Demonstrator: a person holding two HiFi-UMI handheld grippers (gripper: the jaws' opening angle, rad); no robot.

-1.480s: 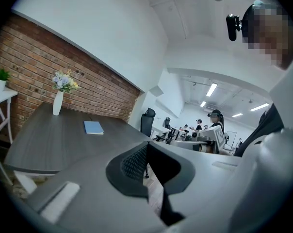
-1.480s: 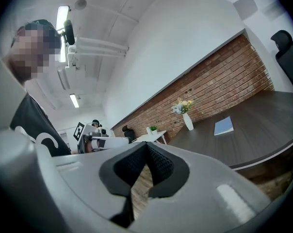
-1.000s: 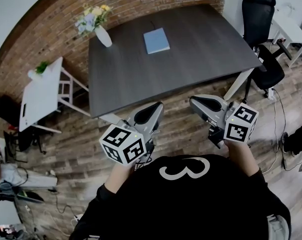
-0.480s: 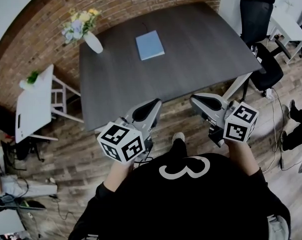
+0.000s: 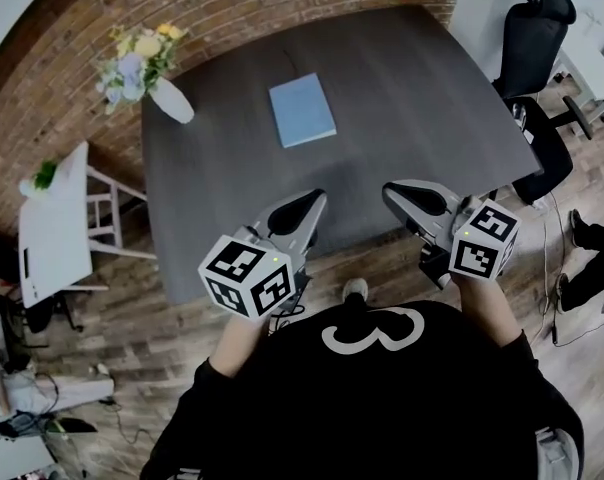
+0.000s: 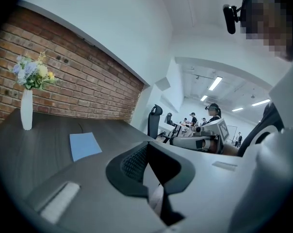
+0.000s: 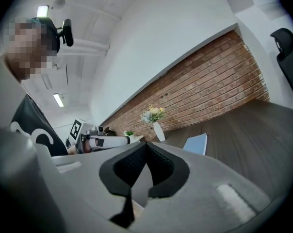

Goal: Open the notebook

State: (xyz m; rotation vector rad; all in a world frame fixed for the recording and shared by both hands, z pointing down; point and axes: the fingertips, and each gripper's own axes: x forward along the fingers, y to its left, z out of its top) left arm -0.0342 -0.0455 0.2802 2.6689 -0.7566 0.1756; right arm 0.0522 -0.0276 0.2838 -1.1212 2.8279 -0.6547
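Notebook, light blue, closed, flat on dark surface; left tool and right tool: jaws together, empty, well apart from it.

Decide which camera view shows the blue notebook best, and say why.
The head view: the notebook lies closed on the table, its whole cover seen from above. The left gripper view shows it small and foreshortened. The right gripper view shows it at a low slant, with its near edge cut off.
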